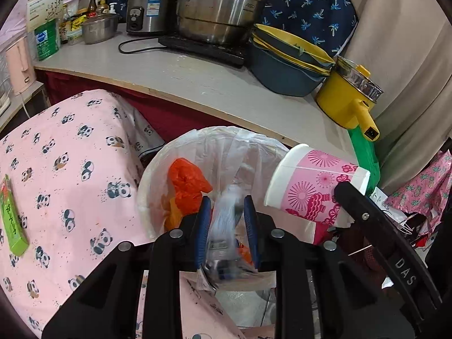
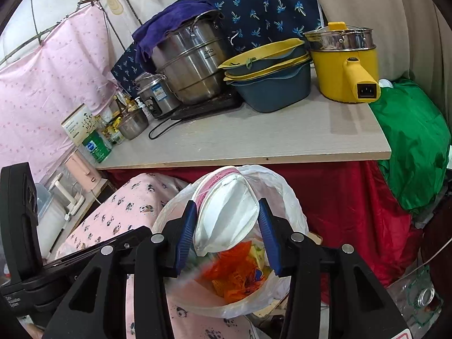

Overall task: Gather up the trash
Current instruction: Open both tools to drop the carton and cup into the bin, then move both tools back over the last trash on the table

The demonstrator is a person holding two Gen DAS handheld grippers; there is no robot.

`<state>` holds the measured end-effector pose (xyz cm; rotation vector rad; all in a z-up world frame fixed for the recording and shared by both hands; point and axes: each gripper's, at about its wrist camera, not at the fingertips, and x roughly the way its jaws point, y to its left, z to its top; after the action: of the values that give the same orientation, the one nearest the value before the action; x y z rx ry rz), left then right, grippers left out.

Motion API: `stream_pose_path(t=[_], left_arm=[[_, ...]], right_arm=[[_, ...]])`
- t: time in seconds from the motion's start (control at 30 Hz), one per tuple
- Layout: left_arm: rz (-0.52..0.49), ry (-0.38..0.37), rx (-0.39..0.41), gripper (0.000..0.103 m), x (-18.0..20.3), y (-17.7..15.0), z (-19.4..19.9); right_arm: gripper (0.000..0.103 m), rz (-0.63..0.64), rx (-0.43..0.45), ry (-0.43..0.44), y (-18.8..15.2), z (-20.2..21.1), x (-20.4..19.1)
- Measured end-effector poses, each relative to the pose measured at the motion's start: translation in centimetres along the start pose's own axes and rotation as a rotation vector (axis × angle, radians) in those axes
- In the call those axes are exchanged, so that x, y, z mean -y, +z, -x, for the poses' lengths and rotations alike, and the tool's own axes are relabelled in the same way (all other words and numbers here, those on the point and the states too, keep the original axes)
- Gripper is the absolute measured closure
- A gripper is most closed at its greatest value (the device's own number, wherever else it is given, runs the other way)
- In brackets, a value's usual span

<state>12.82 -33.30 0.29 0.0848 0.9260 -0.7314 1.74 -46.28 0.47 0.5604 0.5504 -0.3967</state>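
Observation:
A trash bin lined with a white plastic bag point(image 1: 158, 169) point(image 2: 293, 197) stands below the counter, with orange wrappers point(image 1: 186, 180) point(image 2: 234, 271) inside. My left gripper point(image 1: 227, 206) is over the bin with a blurred clear plastic wrapper point(image 1: 223, 231) between its blue pads. My right gripper point(image 2: 227, 212) is shut on a pink and white paper cup point(image 2: 226, 217), squeezed flat, held above the bin; the cup also shows in the left wrist view point(image 1: 313, 183). A green carton point(image 1: 11, 214) lies on the panda cloth.
A grey counter point(image 1: 197, 79) point(image 2: 268, 138) holds steel pots point(image 1: 220, 8), stacked blue and yellow bowls point(image 2: 271, 70), a yellow electric pot point(image 2: 344, 67) and bottles. A pink panda-print cloth point(image 1: 70, 175) covers a surface at left. A green bag point(image 2: 415, 141) and clutter lie at right.

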Motion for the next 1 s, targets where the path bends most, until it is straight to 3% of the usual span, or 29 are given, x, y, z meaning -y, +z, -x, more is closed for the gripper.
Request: stream_pose_path(t=[0.1, 0.27, 0.6, 1.0], left_arm=[[0.000, 0.015, 0.006, 0.078, 0.0, 0.3, -0.3], [0.030, 0.048, 0.014, 0.063, -1.1, 0.7, -0.2], [0.086, 0.103, 0.029, 0.061, -4.9, 0.1, 1.7], [0.166, 0.228, 0.066, 0.056, -12.2, -1.4, 6.0]], right_arm=[[0.057, 0.004, -0.005, -0.006, 0.0, -0.5, 0.0], [0.054, 0.009, -0.001, 0.008, 0.1, -0.8, -0.7], [0.054, 0.046, -0.021, 0.042, -0.4, -1.1, -3.4], [0.054, 0.143, -0.078, 0.144, -3.1, -2.3, -11.3]])
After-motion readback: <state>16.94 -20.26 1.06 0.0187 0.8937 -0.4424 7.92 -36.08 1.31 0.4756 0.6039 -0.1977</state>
